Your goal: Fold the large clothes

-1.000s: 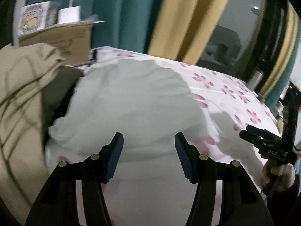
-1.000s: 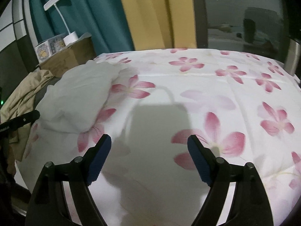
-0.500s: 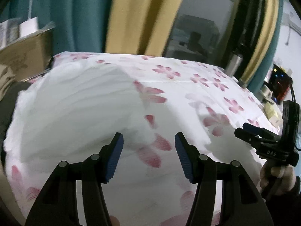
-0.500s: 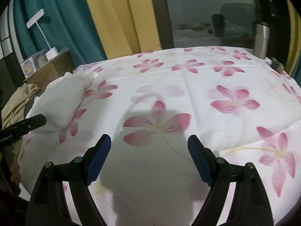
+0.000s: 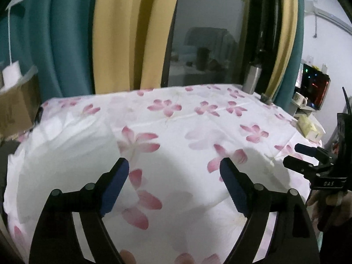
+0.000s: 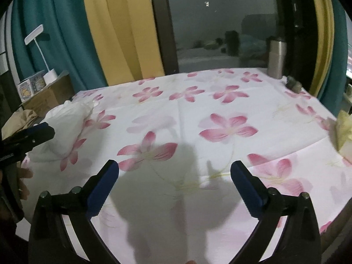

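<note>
White cloth, a folded garment (image 6: 63, 129), lies bunched at the far left of the flowered bed sheet (image 6: 220, 110), near a cardboard box (image 6: 48, 96). Our left claw (image 5: 173, 176) and right claw (image 6: 175, 180) both hover above the sheet, jaws just spread wide, with nothing between the blue pads (image 5: 114, 182).

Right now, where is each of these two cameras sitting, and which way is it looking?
Left wrist: rides on the left claw, looking forward over the flowered sheet toward the curtains; its own open fingers show, with the right claw and a hand at the right edge.
Right wrist: rides on the right claw, facing the same way; its open fingers show, with the left claw at the left edge.
Shared: the sheet, white garment, flask.
</note>
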The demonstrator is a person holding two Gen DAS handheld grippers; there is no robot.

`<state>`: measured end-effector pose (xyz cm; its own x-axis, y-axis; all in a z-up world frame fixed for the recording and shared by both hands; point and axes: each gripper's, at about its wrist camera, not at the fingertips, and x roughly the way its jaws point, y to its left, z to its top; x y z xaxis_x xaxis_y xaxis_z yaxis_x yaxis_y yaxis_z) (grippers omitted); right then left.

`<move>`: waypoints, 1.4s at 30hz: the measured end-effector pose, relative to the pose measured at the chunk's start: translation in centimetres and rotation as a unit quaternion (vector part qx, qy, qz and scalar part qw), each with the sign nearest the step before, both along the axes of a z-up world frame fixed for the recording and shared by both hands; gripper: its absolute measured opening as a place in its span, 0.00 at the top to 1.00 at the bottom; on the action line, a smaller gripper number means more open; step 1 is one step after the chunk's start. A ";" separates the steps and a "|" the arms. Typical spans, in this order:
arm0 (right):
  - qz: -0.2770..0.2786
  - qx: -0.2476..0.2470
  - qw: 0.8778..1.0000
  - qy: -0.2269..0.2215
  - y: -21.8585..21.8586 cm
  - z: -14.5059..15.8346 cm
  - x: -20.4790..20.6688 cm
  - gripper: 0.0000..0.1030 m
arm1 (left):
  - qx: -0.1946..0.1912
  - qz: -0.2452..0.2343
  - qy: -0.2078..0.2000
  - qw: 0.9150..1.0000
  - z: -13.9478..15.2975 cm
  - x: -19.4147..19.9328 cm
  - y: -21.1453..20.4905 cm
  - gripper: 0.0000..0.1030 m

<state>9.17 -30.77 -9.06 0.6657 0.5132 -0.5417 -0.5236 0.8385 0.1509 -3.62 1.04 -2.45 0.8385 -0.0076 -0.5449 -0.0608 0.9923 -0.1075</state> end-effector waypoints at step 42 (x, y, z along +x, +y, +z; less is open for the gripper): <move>-0.111 0.048 0.972 -0.204 -3.9 16.3 -7.9 0.02 | 0.057 0.025 -0.226 0.972 14.5 -8.0 -0.6 0.16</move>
<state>1.27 -34.70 7.19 0.9149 0.3674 -0.1670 -0.3640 0.9300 0.0516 -11.63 0.41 12.00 0.9902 0.0776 -0.1162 -0.0809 0.9964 -0.0239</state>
